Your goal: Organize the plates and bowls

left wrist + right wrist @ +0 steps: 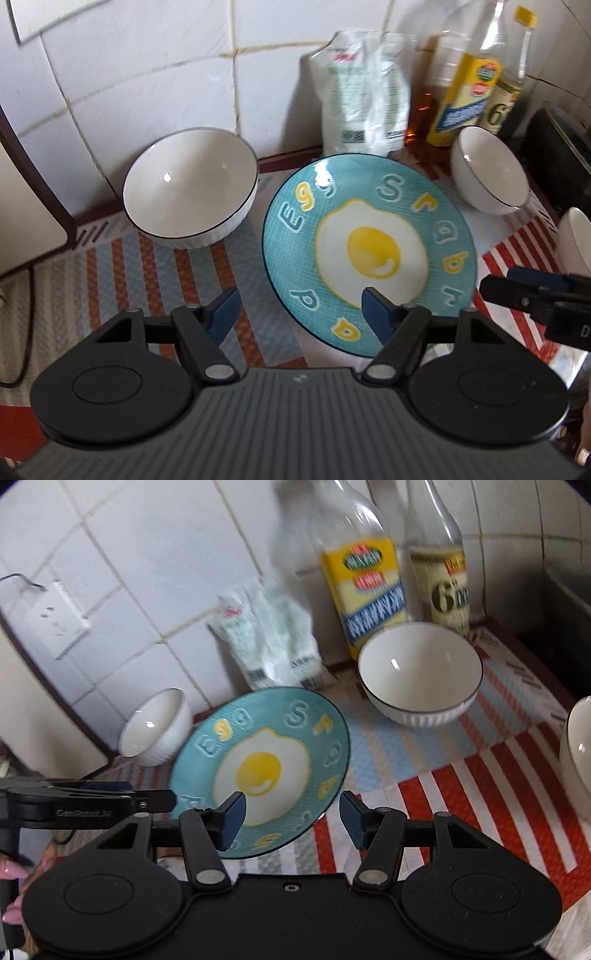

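I read this as the approach step, nothing gathered yet: my left gripper [299, 310] and right gripper [291, 819] both hang with jaws apart and empty over the near edge of the teal egg plate [369, 254], which lies flat on the striped mat [147, 266]. To the plate's left stands a large white bowl [190, 186], behind its right a smaller white bowl [489, 171], and a third bowl [578, 746] far right, all apparently empty. Next I judge one jaw pair must straddle a rim to start stacking, keeping clear of the bottles [365, 590] behind the plate.
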The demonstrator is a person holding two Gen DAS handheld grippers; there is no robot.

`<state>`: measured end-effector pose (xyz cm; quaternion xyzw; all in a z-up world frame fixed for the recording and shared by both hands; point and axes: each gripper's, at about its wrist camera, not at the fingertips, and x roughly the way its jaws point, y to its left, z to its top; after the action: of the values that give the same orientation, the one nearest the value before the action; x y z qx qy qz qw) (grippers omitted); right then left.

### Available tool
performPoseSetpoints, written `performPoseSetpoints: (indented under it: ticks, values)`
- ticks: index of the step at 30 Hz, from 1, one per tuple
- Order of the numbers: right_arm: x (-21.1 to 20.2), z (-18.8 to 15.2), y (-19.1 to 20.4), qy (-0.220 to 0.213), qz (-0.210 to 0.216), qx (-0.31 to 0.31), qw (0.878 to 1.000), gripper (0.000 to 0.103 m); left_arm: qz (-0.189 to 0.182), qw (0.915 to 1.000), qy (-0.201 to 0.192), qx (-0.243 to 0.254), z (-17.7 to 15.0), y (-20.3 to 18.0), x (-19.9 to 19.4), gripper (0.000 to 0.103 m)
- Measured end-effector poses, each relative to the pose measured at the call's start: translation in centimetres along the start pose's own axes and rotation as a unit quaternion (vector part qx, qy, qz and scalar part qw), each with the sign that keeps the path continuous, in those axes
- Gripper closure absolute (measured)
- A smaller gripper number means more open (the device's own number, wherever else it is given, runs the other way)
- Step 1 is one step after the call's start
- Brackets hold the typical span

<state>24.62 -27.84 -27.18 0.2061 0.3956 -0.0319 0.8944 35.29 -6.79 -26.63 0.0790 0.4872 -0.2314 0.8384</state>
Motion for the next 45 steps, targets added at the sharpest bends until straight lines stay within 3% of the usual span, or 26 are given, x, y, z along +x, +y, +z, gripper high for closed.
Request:
performPoseSetpoints:
  ticks: [1, 3, 5, 8, 11, 13, 15, 22, 28, 36, 45]
  values:
    - [0.5, 0.0, -0.2, 0.003, -0.005, 0.007, 1.000, 0.041, -0.001, 1.0000, 0.003, -0.002, 0.1, 0.2, 0.3, 0.041]
    - [1.1, -0.1, -0.6, 0.007, -0.013, 0.032, 0.999, 0.041, -0.004, 1.0000, 0.005, 0.001, 0.3, 0.3, 0.9, 0.064]
    - [1.5, -0.2, -1.1, 0.012, -0.005, 0.052, 0.999, 0.042, 0.000, 0.9999, 0.010, 0.004, 0.4, 0.5, 1.6, 0.080]
    - [2.4, -0.2, -1.7, 0.016, -0.019, 0.065, 0.998, 0.048, 0.004, 0.9998, 0.019, -0.006, 0.4, 1.0, 2.6, 0.088]
    - [3.2, 0.0, -2.3, 0.022, -0.012, 0.084, 0.996, 0.068, -0.008, 0.9993, 0.025, -0.027, 0.4, 1.6, 3.1, 0.088]
    - [3.5, 0.2, -2.5, 0.024, -0.019, 0.087, 0.996, 0.088, -0.012, 0.9987, 0.025, -0.041, 0.5, 1.9, 3.5, 0.087]
    - [3.7, 0.2, -2.6, 0.027, -0.031, 0.087, 0.995, 0.093, -0.019, 0.9979, 0.030, -0.054, 0.4, 2.2, 4.0, 0.084]
    - [4.8, 0.3, -3.8, 0.033, -0.017, 0.127, 0.991, 0.093, -0.026, 0.9969, 0.017, -0.073, -0.1, 2.1, 4.4, 0.083]
    - [6.9, 0.2, -3.0, 0.043, -0.023, 0.140, 0.989, 0.087, -0.005, 0.9992, 0.004, -0.039, 0.0, 1.3, 3.9, 0.084]
    - [5.0, 0.9, -2.7, 0.033, -0.012, 0.159, 0.987, 0.089, -0.001, 0.9995, -0.031, 0.006, 0.4, -0.1, 1.0, 0.084]
    - [2.3, 0.3, -2.1, 0.040, 0.006, 0.143, 0.989, 0.088, -0.004, 0.9996, -0.021, 0.018, -0.7, -0.7, -3.4, 0.083]
